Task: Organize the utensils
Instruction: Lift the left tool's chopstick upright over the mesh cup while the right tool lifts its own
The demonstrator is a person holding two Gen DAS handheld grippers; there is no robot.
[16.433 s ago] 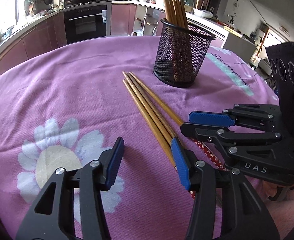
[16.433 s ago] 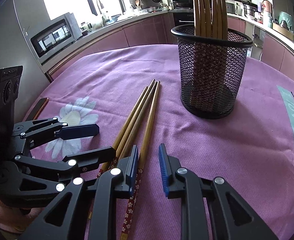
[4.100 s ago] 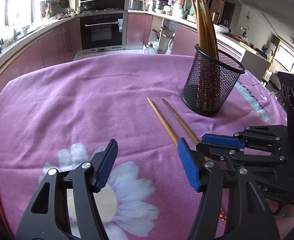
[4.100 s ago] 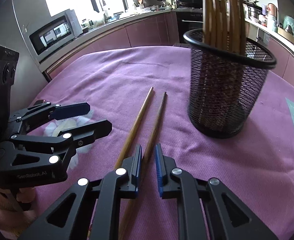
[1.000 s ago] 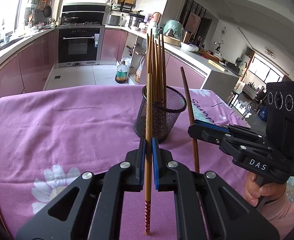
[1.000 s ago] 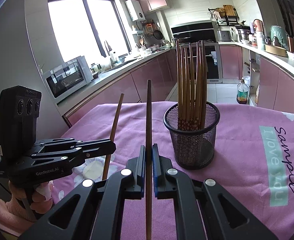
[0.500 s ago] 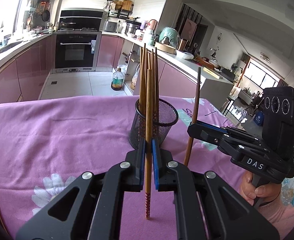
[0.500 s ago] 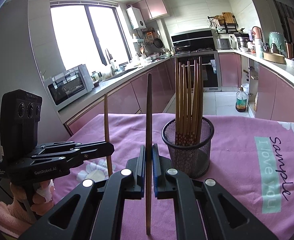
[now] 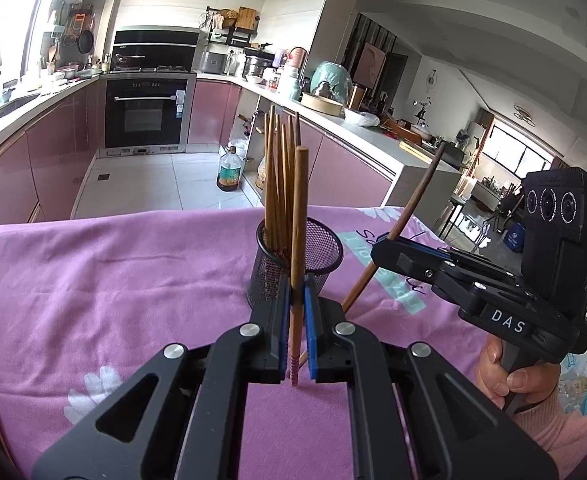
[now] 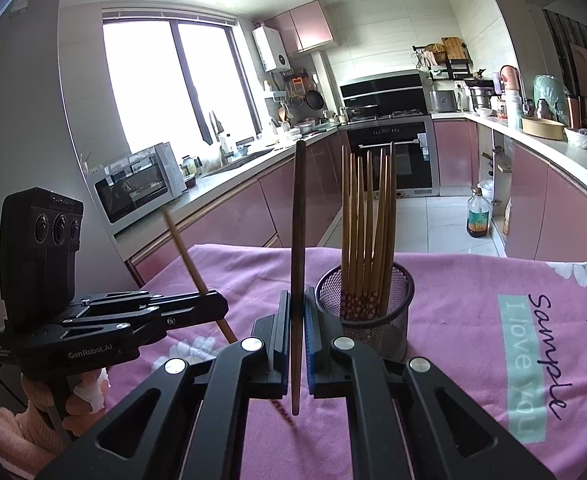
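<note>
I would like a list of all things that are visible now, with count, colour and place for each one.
holder: one, black mesh, upright on the cloth, beyond both grippers.
chopsticks in holder: a bundle, brown, standing upright; exact count unclear.
left chopstick: one, brown with patterned end, upright in the left gripper.
right chopstick: one, dark brown, upright in the right gripper.
cloth: one, purple with white flowers and a teal label, covering the table.
oven: one, black, built into the pink cabinets.
microwave: one, white, on the counter by the window.
oil bottle: one, amber, on the floor.
left gripper: black with blue pads, shut on its chopstick.
right gripper: same colours, shut on its chopstick.
</note>
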